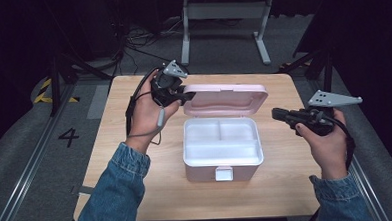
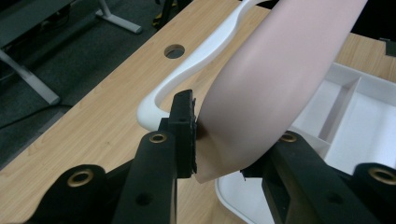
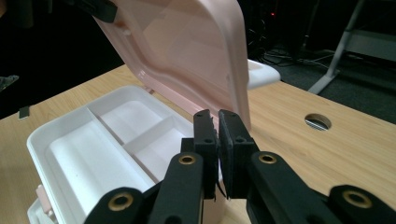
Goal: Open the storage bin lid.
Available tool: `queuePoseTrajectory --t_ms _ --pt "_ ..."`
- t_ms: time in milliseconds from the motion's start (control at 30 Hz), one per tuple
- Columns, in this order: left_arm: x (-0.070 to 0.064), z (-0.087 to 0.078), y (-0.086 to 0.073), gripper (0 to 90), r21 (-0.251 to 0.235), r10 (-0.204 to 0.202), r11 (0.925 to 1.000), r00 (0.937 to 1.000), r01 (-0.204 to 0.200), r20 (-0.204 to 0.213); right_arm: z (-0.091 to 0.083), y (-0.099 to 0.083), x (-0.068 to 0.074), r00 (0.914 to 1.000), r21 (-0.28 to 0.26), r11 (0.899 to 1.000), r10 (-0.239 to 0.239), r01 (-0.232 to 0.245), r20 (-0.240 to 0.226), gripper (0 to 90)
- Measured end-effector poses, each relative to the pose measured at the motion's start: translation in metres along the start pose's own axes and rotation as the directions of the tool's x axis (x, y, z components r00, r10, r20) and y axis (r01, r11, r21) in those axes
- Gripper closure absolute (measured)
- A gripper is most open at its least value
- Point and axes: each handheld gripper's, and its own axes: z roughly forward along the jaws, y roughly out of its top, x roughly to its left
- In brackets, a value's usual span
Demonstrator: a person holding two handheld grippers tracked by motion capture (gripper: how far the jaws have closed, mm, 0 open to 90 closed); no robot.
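A pink box [image 1: 221,172] stands open in the middle of the table, its white tray [image 1: 222,153] split into compartments that hold nothing. The pink lid [image 1: 225,98] stands raised at the back. My left gripper [image 1: 186,97] is shut on the lid's left corner; in the left gripper view the jaws pinch the lid [image 2: 275,79] edge, with the white handle [image 2: 187,65] behind. My right gripper [image 1: 276,113] hovers shut to the right of the box with nothing in it. In the right gripper view its closed jaws point at the lid [image 3: 187,51] and tray [image 3: 93,149].
The wooden table [image 1: 137,183] has bare room in front of and beside the box. A round cable hole [image 3: 317,122] lies in the tabletop behind the box. A white desk frame [image 1: 225,19] and cables lie on the floor beyond the far edge.
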Motion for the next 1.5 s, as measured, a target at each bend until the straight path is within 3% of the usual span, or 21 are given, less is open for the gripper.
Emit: queuePoseTrajectory --t_ms 133,467,667,933,1067,1100,1133,1300,1500 --pt "0.008 0.004 0.004 74.0 0.000 -0.037 0.9993 0.9993 0.037 0.003 -0.006 -0.009 -0.007 0.9995 0.017 1.000 0.023 -0.024 0.021 86.5" --pt "0.026 0.019 0.013 73.4 0.024 -0.078 0.9967 0.9970 0.078 -0.003 -0.016 -0.022 -0.017 0.9951 0.052 0.996 0.070 -0.074 0.070 84.4" --pt "0.034 0.026 0.015 72.0 0.031 -0.096 0.9949 0.9953 0.096 -0.010 -0.019 -0.032 -0.027 0.9854 0.127 0.987 0.074 -0.094 0.154 77.0" --pt "0.045 0.037 0.015 71.0 0.037 -0.112 0.9929 0.9936 0.113 -0.014 -0.023 -0.043 -0.035 0.9768 0.173 0.978 0.077 -0.113 0.200 70.7" --pt "0.048 0.042 0.015 72.7 0.065 -0.109 0.9916 0.9931 0.112 -0.043 -0.026 -0.049 -0.040 0.9729 0.203 0.971 0.086 -0.131 0.215 68.2" --pt "0.049 0.044 0.015 72.5 0.070 -0.110 0.9912 0.9929 0.113 -0.047 -0.026 -0.053 -0.042 0.9710 0.230 0.962 0.097 -0.148 0.218 66.1" --pt "0.049 0.045 0.015 72.5 0.077 -0.110 0.9906 0.9926 0.113 -0.052 -0.026 -0.053 -0.042 0.9710 0.230 0.962 0.097 -0.148 0.218 66.1" --pt "0.053 0.052 0.016 72.0 0.099 -0.112 0.9880 0.9916 0.118 -0.065 -0.025 -0.063 -0.049 0.9635 0.300 0.940 0.088 -0.165 0.253 60.7" --pt "0.059 0.061 0.015 71.4 0.114 -0.128 0.9840 0.9890 0.136 -0.074 -0.024 -0.070 -0.055 0.9591 0.327 0.928 0.094 -0.182 0.267 57.8"
